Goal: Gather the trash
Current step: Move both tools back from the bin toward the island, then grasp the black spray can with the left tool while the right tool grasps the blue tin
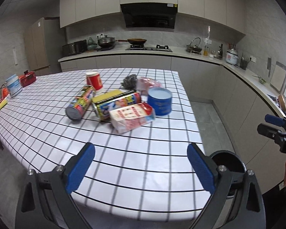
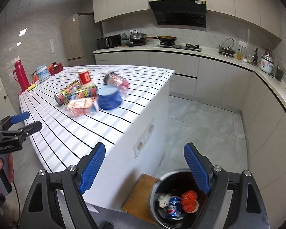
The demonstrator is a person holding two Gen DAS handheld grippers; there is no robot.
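Observation:
A heap of trash lies mid-table on the checked cloth [image 1: 124,164]: two printed cans [image 1: 82,103] [image 1: 116,105] on their sides, a red-and-white carton [image 1: 131,117], a blue round tin [image 1: 159,103], a red cup [image 1: 94,81], a dark scrubber [image 1: 129,82] and a pink bag [image 1: 149,83]. My left gripper [image 1: 141,169] hangs open and empty above the table's near edge. My right gripper [image 2: 145,168] is open and empty off the table's corner, over the black bin [image 2: 154,189], which holds a blue can [image 2: 172,207], an orange-red item [image 2: 188,200] and a white scrap.
A white-blue jar [image 1: 13,85], a red box [image 1: 27,78], a yellow sponge [image 1: 2,104] and a red flask [image 2: 21,76] stand at the table's far left. A wooden board [image 2: 141,192] lies on the floor beside the bin. Kitchen counters line the back and right walls.

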